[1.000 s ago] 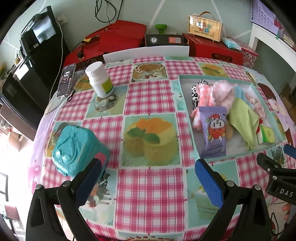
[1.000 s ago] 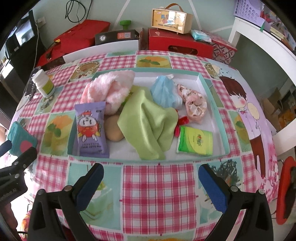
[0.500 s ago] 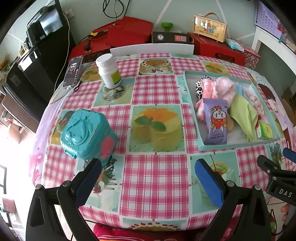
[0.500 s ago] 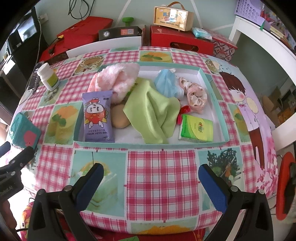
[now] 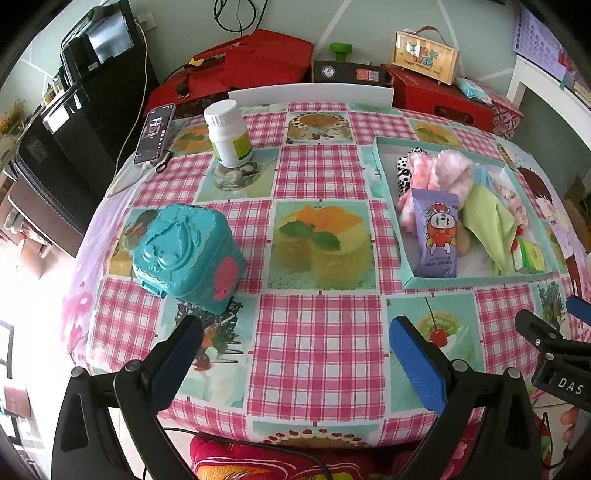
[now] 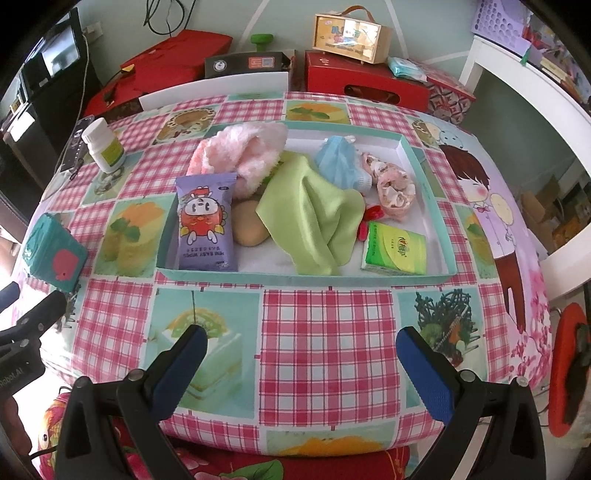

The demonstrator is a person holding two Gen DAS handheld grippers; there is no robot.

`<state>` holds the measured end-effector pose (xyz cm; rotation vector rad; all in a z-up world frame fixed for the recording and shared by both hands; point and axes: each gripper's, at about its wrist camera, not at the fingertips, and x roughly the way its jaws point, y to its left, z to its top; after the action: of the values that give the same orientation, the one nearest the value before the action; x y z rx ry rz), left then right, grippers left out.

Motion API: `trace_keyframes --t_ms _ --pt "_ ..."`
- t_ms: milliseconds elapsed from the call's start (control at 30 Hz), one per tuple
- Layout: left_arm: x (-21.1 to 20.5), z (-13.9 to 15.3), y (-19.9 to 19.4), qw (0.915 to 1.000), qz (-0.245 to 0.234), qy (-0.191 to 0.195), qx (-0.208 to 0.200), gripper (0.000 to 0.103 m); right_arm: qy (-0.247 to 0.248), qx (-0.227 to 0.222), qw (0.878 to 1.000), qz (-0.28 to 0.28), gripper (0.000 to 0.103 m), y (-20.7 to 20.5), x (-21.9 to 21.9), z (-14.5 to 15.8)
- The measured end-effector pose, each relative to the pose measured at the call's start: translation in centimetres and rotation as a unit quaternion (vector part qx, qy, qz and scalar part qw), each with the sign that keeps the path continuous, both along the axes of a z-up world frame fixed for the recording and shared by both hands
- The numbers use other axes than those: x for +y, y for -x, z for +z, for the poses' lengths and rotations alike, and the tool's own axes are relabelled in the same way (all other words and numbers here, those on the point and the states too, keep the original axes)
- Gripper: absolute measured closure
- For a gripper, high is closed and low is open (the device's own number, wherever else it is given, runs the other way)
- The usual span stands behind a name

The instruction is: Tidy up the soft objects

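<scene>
Home, lived-in room. Table under a pink-check cake-print tablecloth [image 6: 325,332], red gift boxes [image 6: 365,83] and a handled carton [image 6: 351,35] stacked against the pale green wall, phone [image 5: 154,133] charging at the table edge, white shelf unit [image 6: 532,96] on the right.

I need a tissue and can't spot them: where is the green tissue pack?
The green tissue pack lies in the tray's near right corner in the right wrist view, beside the green cloth.

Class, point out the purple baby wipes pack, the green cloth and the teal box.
purple baby wipes pack [image 6: 205,221], right wrist view, printed front.
green cloth [image 6: 310,214], right wrist view, middle fold.
teal box [image 5: 184,251], left wrist view, embossed lid.
</scene>
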<state>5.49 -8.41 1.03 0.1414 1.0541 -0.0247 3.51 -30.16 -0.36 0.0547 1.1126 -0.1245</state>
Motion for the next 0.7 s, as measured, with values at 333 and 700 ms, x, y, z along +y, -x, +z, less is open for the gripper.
trace_keyframes --t_ms 333,700 --pt "0.28 -0.41 -0.15 0.9999 0.006 -0.002 0.01 0.002 -0.002 0.004 1.0 0.0 0.0 -0.1 -0.1 -0.22" --pt "0.41 -0.78 -0.27 0.9998 0.008 -0.003 0.018 0.002 -0.002 0.007 1.0 -0.001 0.0 -0.19 -0.04 -0.48"
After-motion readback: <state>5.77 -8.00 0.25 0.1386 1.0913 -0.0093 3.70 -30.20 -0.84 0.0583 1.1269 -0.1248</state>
